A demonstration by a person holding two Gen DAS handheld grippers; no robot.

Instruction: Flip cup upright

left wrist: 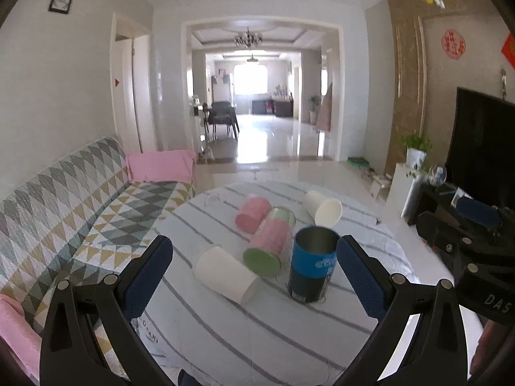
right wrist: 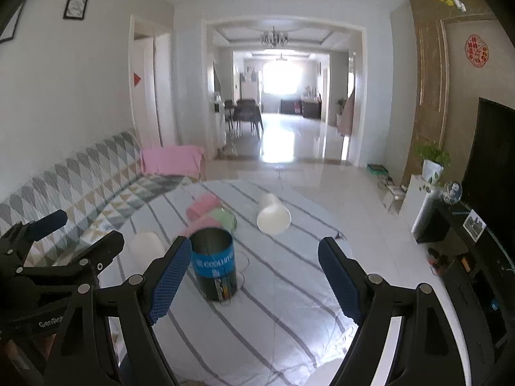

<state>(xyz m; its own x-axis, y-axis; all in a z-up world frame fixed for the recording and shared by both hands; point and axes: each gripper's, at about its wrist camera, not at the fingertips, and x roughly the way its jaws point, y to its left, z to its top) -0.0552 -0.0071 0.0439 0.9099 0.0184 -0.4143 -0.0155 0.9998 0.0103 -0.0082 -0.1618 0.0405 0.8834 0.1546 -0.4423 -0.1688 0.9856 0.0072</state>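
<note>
A blue and black can-shaped cup point(left wrist: 311, 264) stands upright on the striped table point(left wrist: 257, 331), its open mouth up; it also shows in the right wrist view point(right wrist: 215, 263). Around it lie cups on their sides: a near white paper cup point(left wrist: 225, 275), a pink and green one point(left wrist: 270, 244), a pink one point(left wrist: 252, 213) and a far white one point(left wrist: 323, 212). My left gripper point(left wrist: 254, 254) is open and empty, above the near cups. My right gripper point(right wrist: 252, 276) is open and empty, the blue cup just beside its left finger.
A patterned sofa point(left wrist: 64, 199) with a pink cushion point(left wrist: 161, 167) runs along the left of the table. A dark TV stand and TV point(left wrist: 482, 148) are on the right. Tiled floor point(left wrist: 267, 148) stretches beyond the table's far edge.
</note>
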